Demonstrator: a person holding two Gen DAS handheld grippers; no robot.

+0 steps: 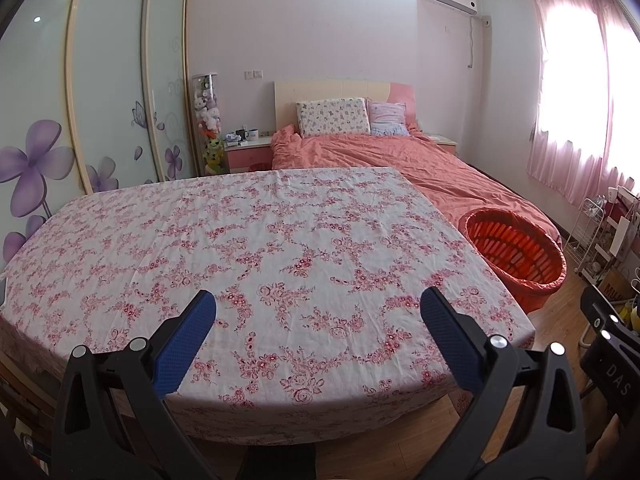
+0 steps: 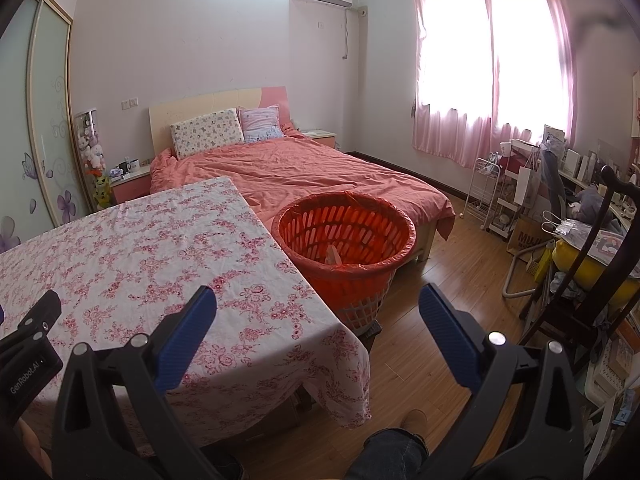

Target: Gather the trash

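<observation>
- Red-flowered cloth covers the table (image 1: 260,240), and from both wrist views its top shows no loose scrap at all; I judge the trash is either already gathered or lies out of view.
- Task's thing, as far as it can be found: one pale piece (image 2: 334,258) stands inside the orange basket (image 2: 400,224), which sits on the wood floor (image 2: 460,280) just beside the table's right edge and against the foot of the bed (image 2: 320,168). What the piece is made of I cannot tell.
- Left gripper (image 1: 318,308) hangs over the near edge of the table with its blue pads spread wide and nothing between them.
- Right gripper (image 2: 318,304) is likewise spread and empty, pointed toward the gap between the table corner and the basket.
- Risk: the basket's thin red liner (image 2: 352,200) is draped loosely over the rim, so a finger dipping in could snag it and pull it inward.
- Risk: the cloth hangs free at the corner (image 2: 352,400); a low sweep of the right gripper could catch it and drag it across the table.
- Risk: a person's knee (image 2: 394,448) and shoe (image 2: 414,420) sit below the right gripper, close to the hanging cloth, so a step forward could tug it.
- Count: two grippers, one table, one basket, one visible piece in it, one bed, two pillows (image 2: 208,130).
</observation>
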